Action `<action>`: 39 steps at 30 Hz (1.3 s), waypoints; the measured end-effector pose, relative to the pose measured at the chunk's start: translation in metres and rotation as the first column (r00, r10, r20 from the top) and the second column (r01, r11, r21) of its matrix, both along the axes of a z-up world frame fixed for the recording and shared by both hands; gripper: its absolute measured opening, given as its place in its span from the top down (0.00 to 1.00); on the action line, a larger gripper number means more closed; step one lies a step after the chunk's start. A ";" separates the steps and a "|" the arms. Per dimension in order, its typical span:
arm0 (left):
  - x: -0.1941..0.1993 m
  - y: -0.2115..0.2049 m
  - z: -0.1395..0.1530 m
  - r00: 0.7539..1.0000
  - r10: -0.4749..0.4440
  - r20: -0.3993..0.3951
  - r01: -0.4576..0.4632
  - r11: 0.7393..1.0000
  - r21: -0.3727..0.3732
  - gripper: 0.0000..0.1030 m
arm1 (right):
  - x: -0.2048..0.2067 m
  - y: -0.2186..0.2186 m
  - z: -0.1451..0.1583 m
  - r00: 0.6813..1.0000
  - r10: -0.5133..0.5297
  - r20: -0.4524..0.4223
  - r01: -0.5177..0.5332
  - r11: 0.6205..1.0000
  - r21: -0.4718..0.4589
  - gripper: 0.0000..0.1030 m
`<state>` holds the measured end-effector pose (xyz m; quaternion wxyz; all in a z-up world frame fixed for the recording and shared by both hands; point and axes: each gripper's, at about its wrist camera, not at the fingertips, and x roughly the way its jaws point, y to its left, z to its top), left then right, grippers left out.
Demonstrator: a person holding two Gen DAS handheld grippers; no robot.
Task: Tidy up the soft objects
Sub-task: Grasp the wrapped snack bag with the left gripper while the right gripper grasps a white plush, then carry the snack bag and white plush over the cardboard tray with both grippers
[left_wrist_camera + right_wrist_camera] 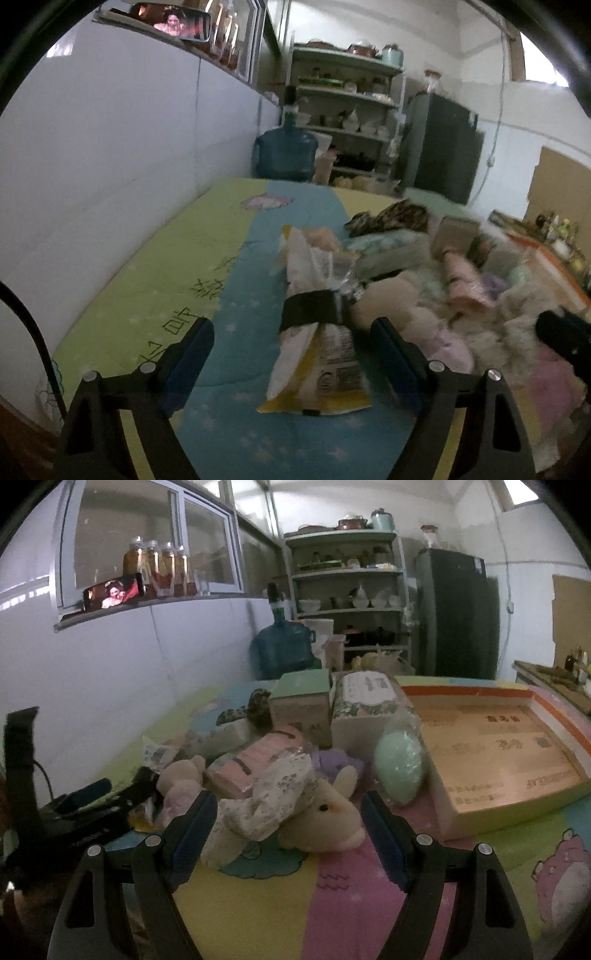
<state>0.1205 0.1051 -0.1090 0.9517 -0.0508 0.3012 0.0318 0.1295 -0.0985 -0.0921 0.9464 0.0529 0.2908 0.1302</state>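
Observation:
In the left wrist view my left gripper (291, 349) is open, low over the mat. A long plastic packet (317, 354) with a yellow edge and a black band lies between its fingers, clear of both pads. My right gripper (288, 812) is also open. In front of it lies a cream plush toy (325, 823) with a white flowered soft pack (273, 797) on top; neither pad touches them. A pink pack (255, 764) and a mint-green ball in a plastic bag (400, 771) lie just behind. The pile of soft things (461, 295) is to the right of the left gripper.
A shallow cardboard tray (576, 734) lies at the right on the cartoon-print mat (332, 904). Two boxes (301, 701) stand behind the pile. A white wall (110, 166) runs along the left. A blue water jug (286, 153), shelves and a fridge stand beyond the far end.

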 end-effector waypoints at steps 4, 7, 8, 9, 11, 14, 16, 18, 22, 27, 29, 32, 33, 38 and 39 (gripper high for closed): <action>0.004 0.005 -0.007 1.000 0.008 -0.021 -0.009 0.999 -0.040 0.24 | 0.006 0.002 -0.005 0.999 0.011 -0.045 -0.011 1.000 -0.001 0.21; 0.005 0.008 -0.011 0.999 -0.017 -0.026 0.015 0.997 -0.081 0.27 | 0.006 0.005 -0.007 0.998 0.013 -0.060 -0.013 1.000 -0.002 0.34; 0.005 0.009 -0.011 1.000 -0.020 -0.024 0.018 0.997 -0.080 0.28 | 0.006 0.005 -0.007 0.998 0.012 -0.059 -0.012 1.000 -0.006 0.41; 0.005 0.008 -0.012 0.999 -0.026 -0.019 0.024 0.997 -0.080 0.29 | 0.005 0.006 -0.007 0.998 0.012 -0.058 -0.013 1.000 -0.009 0.53; 0.004 0.009 -0.012 0.999 -0.045 -0.010 0.044 0.995 -0.095 0.41 | 0.004 0.006 -0.007 0.998 0.029 -0.059 -0.029 1.000 0.002 0.66; 0.002 0.007 -0.011 0.997 -0.073 0.003 0.072 0.991 -0.116 0.57 | 0.003 0.004 -0.008 0.996 0.056 -0.062 -0.054 0.998 0.030 0.78; 0.000 0.005 -0.010 0.998 -0.069 0.003 0.069 0.992 -0.105 0.58 | 0.000 0.004 -0.007 0.996 0.064 -0.055 -0.062 0.997 0.037 0.82; 0.000 0.004 -0.009 0.998 -0.063 0.003 0.063 0.992 -0.110 0.59 | -0.003 0.004 -0.005 0.997 0.070 -0.043 -0.068 0.997 0.041 0.84; -0.002 0.008 -0.007 0.999 -0.048 0.007 0.048 0.990 -0.129 0.59 | -0.007 0.002 0.000 0.997 0.076 -0.020 -0.074 0.996 0.052 0.87; -0.010 0.012 -0.001 0.999 -0.020 0.028 0.023 0.993 -0.114 0.59 | -0.014 0.002 0.010 0.996 0.082 0.018 -0.083 0.995 0.056 0.88; -0.014 0.013 0.004 0.999 -0.013 0.043 0.018 0.994 -0.110 0.59 | -0.017 0.000 0.014 0.996 0.085 0.038 -0.087 0.995 0.055 0.88; -0.020 0.012 0.014 0.997 -0.010 0.071 0.017 0.995 -0.100 0.59 | -0.022 0.000 0.021 0.994 0.093 0.062 -0.096 0.994 0.050 0.90; -0.022 0.011 0.018 0.997 -0.011 0.082 0.019 0.995 -0.096 0.59 | -0.022 -0.001 0.024 0.993 0.095 0.067 -0.099 0.994 0.048 0.90; -0.030 0.001 0.035 0.992 -0.031 0.126 0.041 0.996 -0.080 0.59 | -0.025 -0.006 0.036 0.989 0.104 0.101 -0.110 0.993 0.050 0.91; -0.031 -0.001 0.038 0.991 -0.037 0.132 0.048 0.996 -0.081 0.59 | -0.025 -0.006 0.038 0.989 0.104 0.107 -0.110 0.993 0.051 0.91</action>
